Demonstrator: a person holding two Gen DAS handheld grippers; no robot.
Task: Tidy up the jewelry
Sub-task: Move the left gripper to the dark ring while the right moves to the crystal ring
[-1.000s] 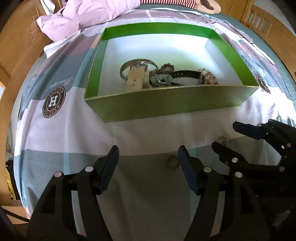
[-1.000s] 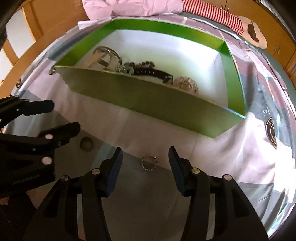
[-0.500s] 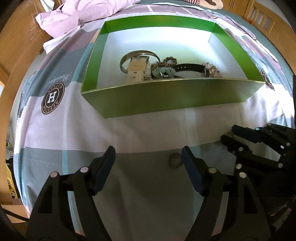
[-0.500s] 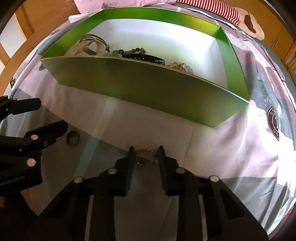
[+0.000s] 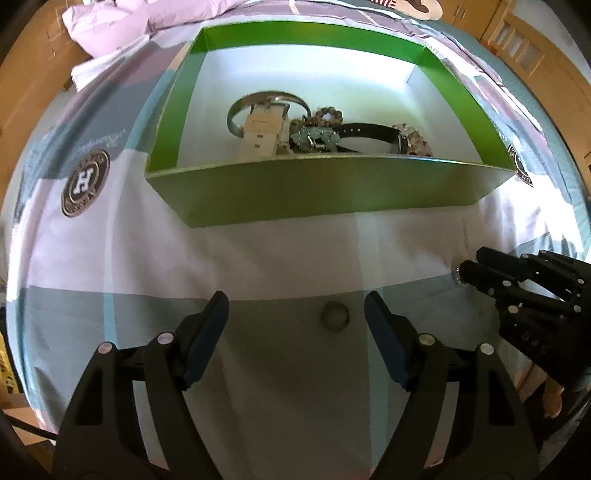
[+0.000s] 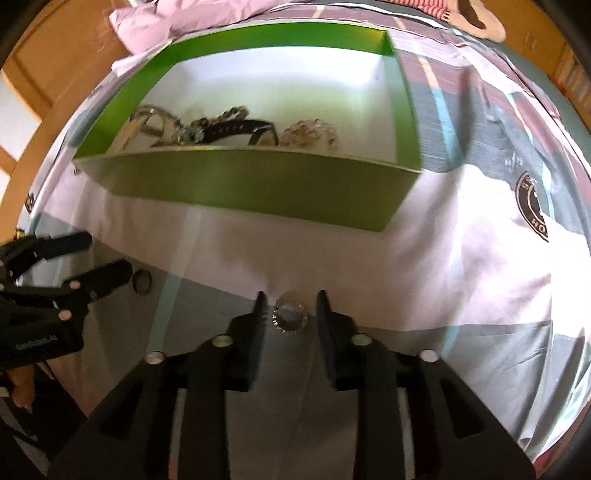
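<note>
The work surface is a bed covered by a bedsheet (image 5: 258, 258) in blocks of white, grey, pale blue and mauve, printed with round brown crests (image 5: 85, 182). A crumpled pink blanket (image 5: 147, 18) lies at the far left, a striped soft toy (image 6: 472, 14) at the far right edge, and wooden furniture (image 5: 535, 48) rings the bed.

A green box (image 5: 332, 188) with a white floor sits far of the tongs on the sheet. Against its near wall lie a silver bangle (image 5: 236, 110), a cream watch strap (image 5: 262, 129), a beaded bracelet (image 5: 317, 134), a black strap (image 5: 369, 129) and a clear-bead bracelet (image 6: 310, 134).

The left tongs (image 5: 295, 317) hang released, jaws wide apart over the grey band of the sheet; a plain dark ring (image 5: 335, 315) lies on the sheet between them, nearer the right jaw, touched by neither.

The right tongs (image 6: 290, 314) have just been opening again after a squeeze; a sparkly studded ring (image 6: 290, 318) lies between the jaws. Its left edge sits just against the left jaw, while a gap shows on the right side, so it is not clamped. In the left view, those tongs (image 5: 469, 271) sit at the right with the ring's rim peeking out.
</note>
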